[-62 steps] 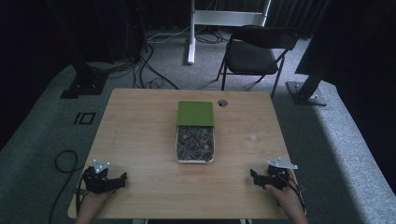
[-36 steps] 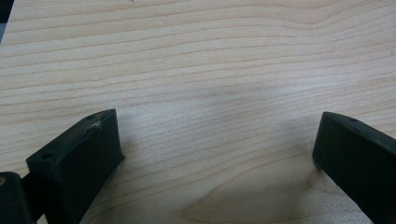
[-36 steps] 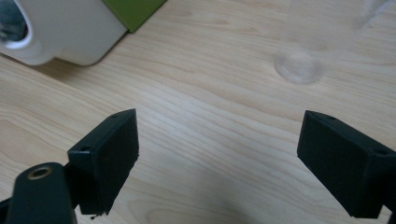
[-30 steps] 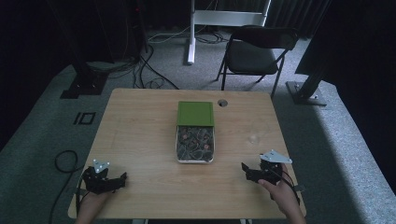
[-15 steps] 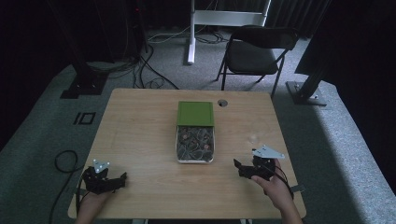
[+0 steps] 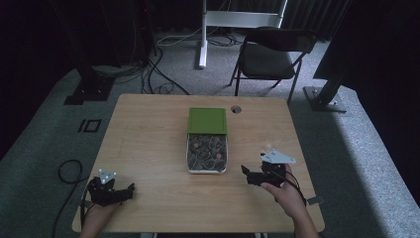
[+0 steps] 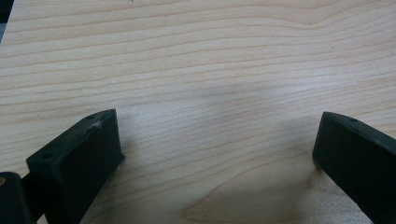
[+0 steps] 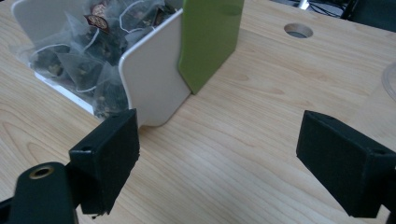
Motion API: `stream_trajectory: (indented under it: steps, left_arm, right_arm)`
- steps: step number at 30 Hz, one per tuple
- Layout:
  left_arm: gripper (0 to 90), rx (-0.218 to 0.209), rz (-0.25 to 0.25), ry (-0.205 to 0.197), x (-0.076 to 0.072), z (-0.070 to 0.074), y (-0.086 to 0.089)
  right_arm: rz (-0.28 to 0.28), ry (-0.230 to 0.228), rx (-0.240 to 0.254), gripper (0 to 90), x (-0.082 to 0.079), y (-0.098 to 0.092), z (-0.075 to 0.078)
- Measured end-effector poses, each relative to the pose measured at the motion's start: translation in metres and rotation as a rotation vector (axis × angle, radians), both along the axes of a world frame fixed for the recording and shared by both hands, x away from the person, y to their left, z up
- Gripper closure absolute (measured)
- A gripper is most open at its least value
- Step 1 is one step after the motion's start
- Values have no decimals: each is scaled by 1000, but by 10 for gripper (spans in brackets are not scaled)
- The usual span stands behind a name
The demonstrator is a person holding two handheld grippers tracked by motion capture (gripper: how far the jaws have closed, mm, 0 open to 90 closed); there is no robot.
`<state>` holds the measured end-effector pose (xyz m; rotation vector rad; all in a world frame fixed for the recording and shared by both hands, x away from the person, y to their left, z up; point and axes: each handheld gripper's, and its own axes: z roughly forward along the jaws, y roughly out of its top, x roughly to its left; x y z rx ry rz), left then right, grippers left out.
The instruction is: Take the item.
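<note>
My right jaws: my right gripper (image 6: 258, 177) holds them wide apart with nothing between, low over the bench (image 6: 148, 148) near its right edge, aimed at the box.
My left jaws: my left gripper (image 6: 113, 192) has them spread too, with bare wood grain between them, at the bench's front left corner.
Box: a white box (image 8: 149, 88) of tea bags (image 8: 84, 60) sits mid-bench, its green lid (image 6: 207, 120) slid toward the far edge so the near half lies uncovered. In the right gripper view its rounded white corner is just beside my left-hand jaw, apart from it.
Handling, my guess: light, thin-walled, likely to skid on the wood or flex if squeezed. The bags are soft mesh pyramids that would crush easily. I'd take the box across a side wall, or pinch a bag by its top.
Since earlier: my right hand has come in from the bench's right front toward the box; my left has stayed put.
Beyond: a cable hole (image 6: 236, 109) near the far edge; a folding chair (image 6: 270, 52) behind.
</note>
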<state>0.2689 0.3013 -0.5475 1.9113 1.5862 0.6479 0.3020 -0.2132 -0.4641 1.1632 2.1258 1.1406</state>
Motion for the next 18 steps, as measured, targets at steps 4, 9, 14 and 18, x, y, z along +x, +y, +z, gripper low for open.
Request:
stream_trajectory:
  steps: [4,9,14,18]
  left_arm:
    - [17,0,0,0,0,0,0]
    - [16,0,0,0,0,0,0]
    - [17,0,0,0,0,0,0]
    - [16,0,0,0,0,0,0]
  right_arm:
    - [11,-5,0,132,1,4,2]
    - [29,-6,6,132,3,12,6]
    - [50,-12,6,132,6,21,10]
    - [71,-21,8,132,8,28,14]
